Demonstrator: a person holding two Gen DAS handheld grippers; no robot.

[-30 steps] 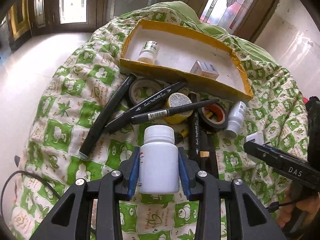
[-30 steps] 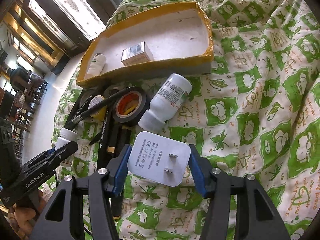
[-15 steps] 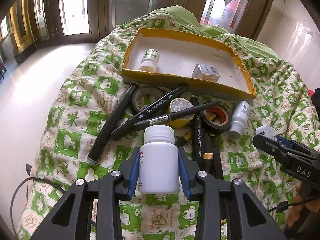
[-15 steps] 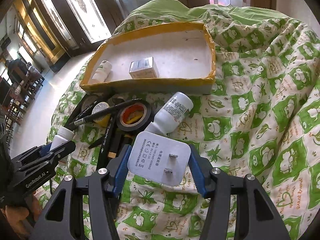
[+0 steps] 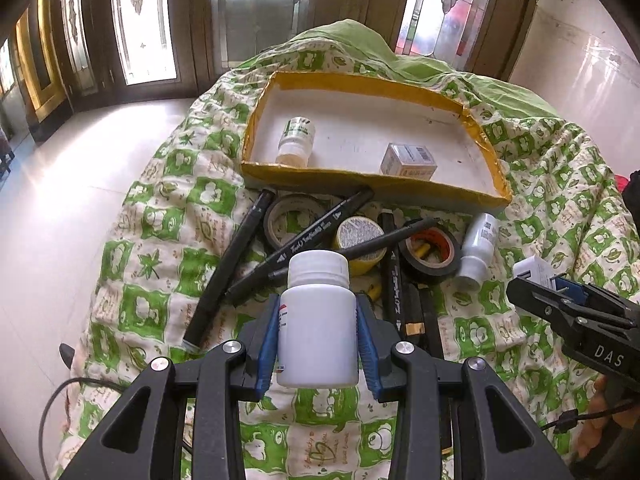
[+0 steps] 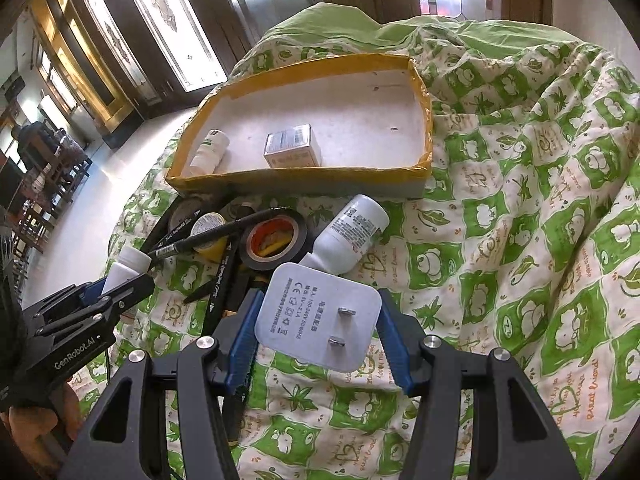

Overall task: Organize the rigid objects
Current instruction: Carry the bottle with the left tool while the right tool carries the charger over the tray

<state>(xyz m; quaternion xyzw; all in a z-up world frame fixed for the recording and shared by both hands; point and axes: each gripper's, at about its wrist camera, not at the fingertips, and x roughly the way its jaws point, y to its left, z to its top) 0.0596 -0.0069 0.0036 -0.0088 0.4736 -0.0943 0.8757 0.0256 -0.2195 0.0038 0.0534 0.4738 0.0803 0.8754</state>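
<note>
My left gripper [image 5: 317,336] is shut on a white plastic bottle [image 5: 318,320], held upright above the quilt. My right gripper [image 6: 318,334] is shut on a white plug adapter [image 6: 318,322], prongs facing the camera. The yellow-rimmed white tray [image 5: 372,176] lies ahead and holds a small bottle [image 5: 296,142] and a small box [image 5: 408,160]. In front of the tray lie black markers [image 5: 228,268], tape rolls [image 5: 430,250] and another white bottle [image 5: 478,246]. The right gripper shows at the right of the left wrist view [image 5: 560,304]; the left gripper shows at the left of the right wrist view [image 6: 116,296].
A green and white patterned quilt [image 6: 520,240] covers the mound under everything. A pale tiled floor [image 5: 60,200] lies to the left. Doors with patterned glass [image 5: 256,8] stand behind. A black cable [image 5: 72,392] hangs at the lower left.
Both grippers have risen and pulled back with their objects, so the tray and clutter now look farther off and more of the doors shows.
</note>
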